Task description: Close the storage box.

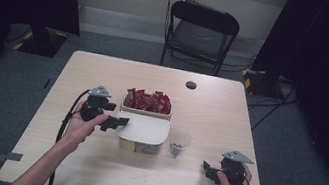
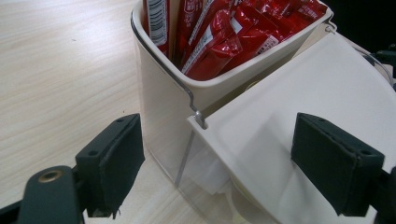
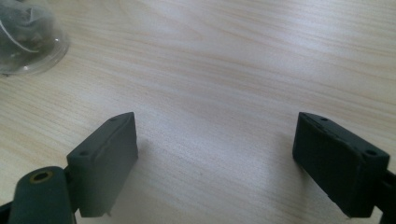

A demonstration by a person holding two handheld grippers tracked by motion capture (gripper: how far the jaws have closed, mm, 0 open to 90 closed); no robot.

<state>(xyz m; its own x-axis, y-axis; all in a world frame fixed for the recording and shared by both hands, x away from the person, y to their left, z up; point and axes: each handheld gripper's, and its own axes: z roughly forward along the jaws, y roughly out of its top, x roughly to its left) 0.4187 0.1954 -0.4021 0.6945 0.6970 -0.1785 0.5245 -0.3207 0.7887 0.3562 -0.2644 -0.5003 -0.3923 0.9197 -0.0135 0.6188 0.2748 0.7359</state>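
Two hand-held grippers over a wooden table (image 1: 88, 171) holding a snack container.

The left gripper (image 1: 117, 122), jaws spread wide, straddles the corner of a cream container (image 1: 142, 134) at table centre; red packets (image 1: 148, 101) fill its far compartment. At four o'clock of it, the right gripper (image 1: 207, 170) rests wide open, near a clear cup (image 1: 179, 143).

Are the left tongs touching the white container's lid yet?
Cannot tell. In the left gripper view the open left tongs straddle the lid corner; contact isn't plain.

Cream lidded container (image 1: 143, 130) mid-table, its rear compartment packed with red sachets (image 1: 148, 101)
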